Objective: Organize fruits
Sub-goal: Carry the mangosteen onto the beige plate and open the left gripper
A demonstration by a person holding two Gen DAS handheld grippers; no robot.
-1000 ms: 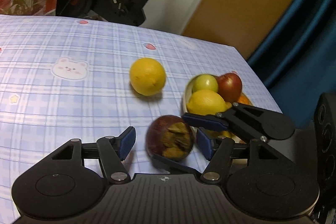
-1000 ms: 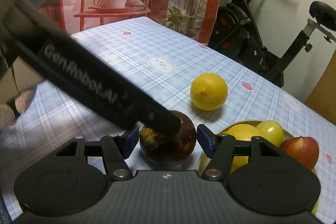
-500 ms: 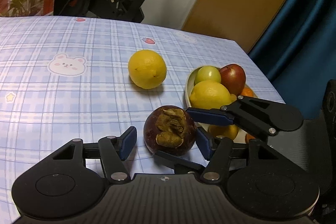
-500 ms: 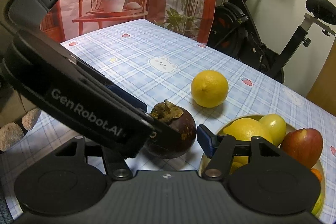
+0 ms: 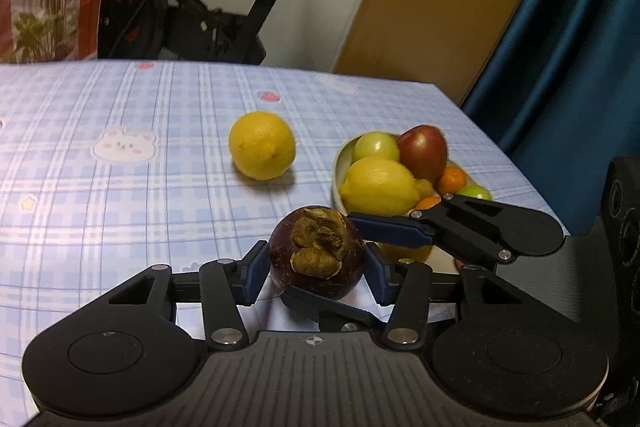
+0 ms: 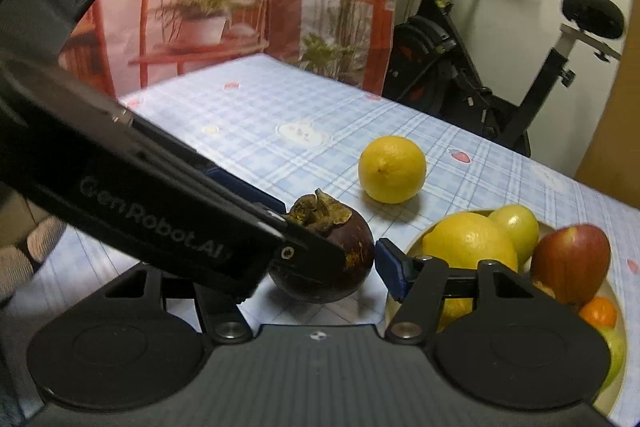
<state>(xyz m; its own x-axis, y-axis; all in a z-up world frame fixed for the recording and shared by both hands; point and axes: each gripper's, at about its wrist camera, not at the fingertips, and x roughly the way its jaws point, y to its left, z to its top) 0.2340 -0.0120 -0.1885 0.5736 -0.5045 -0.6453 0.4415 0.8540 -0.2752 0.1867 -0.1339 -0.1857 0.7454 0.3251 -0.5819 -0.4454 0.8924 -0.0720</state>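
Bench, blue-checked cloth (image 5: pixel 120 195): dark purple round mangosteen (image 5: pixel 316 253), lifted since a second ago. Left tool (image 5: pixel 316 269) closing on it; right tool (image 6: pixel 320 263) pinching it. Handover likely.

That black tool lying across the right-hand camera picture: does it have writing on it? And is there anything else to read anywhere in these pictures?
"GenRobot.AI": pale letters along the side of the left gripper, readable in the right wrist view, though the first letter is soft.
Tablecloth: only drawings, a bear, a star and strawberries, no words.
Exercise bike: its small marks are too blurred to read.
Nothing else readable.
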